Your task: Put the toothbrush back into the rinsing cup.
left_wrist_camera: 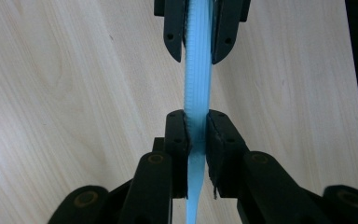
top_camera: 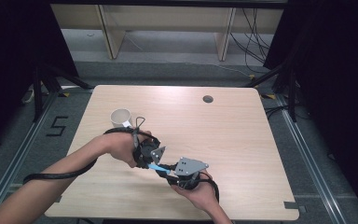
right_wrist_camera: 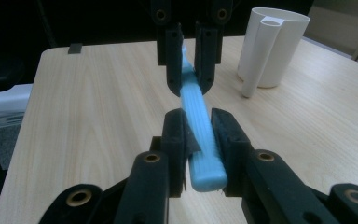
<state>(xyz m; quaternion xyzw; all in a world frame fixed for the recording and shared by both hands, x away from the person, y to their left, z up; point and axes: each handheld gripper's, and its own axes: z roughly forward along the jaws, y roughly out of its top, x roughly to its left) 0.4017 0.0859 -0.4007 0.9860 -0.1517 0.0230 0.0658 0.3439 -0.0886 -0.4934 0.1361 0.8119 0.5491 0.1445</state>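
With both the left gripper (left_wrist_camera: 196, 133) and right gripper (right_wrist_camera: 199, 135) clamped on the blue ribbed handle (right_wrist_camera: 200, 126), a clean handover probably needs one grip kept firm until the other lets go.

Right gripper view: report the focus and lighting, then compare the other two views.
Right gripper view: the blue ribbed handle and white cup read fairly sharp, the near arms of the right gripper soft, the background dark. Left gripper view: even light on the wooden table, slight softness on the left gripper. High view: the table evenly lit, black curtains on both sides.
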